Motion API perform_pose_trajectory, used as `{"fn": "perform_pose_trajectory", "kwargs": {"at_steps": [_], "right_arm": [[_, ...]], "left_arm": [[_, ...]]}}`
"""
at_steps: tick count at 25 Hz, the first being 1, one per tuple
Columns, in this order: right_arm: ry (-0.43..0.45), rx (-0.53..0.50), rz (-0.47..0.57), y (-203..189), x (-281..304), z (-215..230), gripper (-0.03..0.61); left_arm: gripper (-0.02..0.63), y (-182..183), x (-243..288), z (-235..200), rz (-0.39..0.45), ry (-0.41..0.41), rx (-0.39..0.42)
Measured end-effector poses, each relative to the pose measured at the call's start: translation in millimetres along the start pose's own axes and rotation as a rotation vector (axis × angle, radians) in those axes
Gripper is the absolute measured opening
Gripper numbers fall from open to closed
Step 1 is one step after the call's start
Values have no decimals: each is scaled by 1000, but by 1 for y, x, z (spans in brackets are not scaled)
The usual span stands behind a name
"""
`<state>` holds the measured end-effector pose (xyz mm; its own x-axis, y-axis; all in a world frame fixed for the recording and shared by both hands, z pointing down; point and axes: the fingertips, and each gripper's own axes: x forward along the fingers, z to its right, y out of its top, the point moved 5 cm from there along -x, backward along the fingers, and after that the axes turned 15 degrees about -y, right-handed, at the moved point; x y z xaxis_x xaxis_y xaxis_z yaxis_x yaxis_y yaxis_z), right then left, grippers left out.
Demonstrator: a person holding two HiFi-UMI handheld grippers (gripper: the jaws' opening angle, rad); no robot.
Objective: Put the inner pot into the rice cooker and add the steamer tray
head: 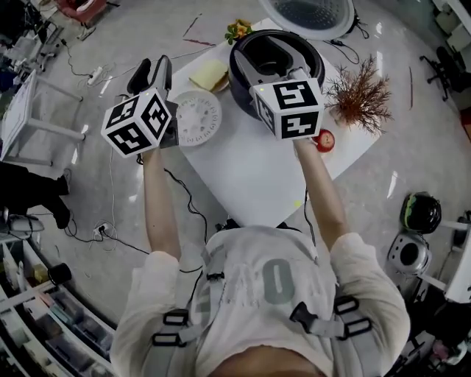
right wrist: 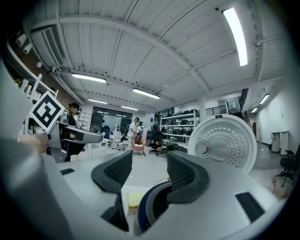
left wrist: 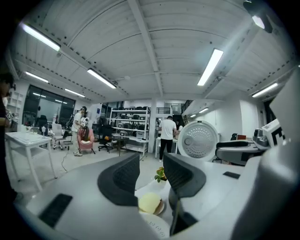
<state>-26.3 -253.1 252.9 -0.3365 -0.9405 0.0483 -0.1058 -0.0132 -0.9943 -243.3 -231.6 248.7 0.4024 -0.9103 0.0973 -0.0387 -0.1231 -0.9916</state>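
Observation:
The dark rice cooker (head: 241,74) stands at the far side of the white table (head: 250,177), its white lid (head: 309,15) swung open. I cannot tell whether the inner pot is inside. The white perforated steamer tray (head: 197,118) lies flat to the cooker's left. My left gripper (head: 149,72) is raised level over the table's left edge beside the tray, open with nothing between its fingers. My right gripper (head: 271,46) is held level above the cooker, open and holding nothing. In the right gripper view the cooker's rim (right wrist: 147,206) shows just below the gripper (right wrist: 149,171), the lid (right wrist: 225,140) behind.
A yellow block on a plate (head: 210,74) lies behind the tray. A dried reddish plant (head: 360,96) and a red apple (head: 324,140) sit at the table's right. Small flowers (head: 238,29) stand at the far corner. Cables run over the floor; a white side table (head: 22,118) stands at left.

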Motion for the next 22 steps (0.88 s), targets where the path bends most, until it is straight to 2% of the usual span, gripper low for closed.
{"fn": "perform_pose_trajectory", "kwargs": {"at_steps": [6,9,16,22], "right_arm": [[123,-11,-59,-26,18,-77,233],[140,-30,-103,-49,25,-103,233],[84,-181,-236,-124,42,-140,233],[-8,-158,-402,-201,56,-156,235]], "left_arm": [[143,-24,-42,-50,-44,108,-31],[143,-47,-59,-70,-72,141,-49],[143,-117,-66,-104,-178,172,-130],[143,-190,-51,-123,-284,162,-209]]}}
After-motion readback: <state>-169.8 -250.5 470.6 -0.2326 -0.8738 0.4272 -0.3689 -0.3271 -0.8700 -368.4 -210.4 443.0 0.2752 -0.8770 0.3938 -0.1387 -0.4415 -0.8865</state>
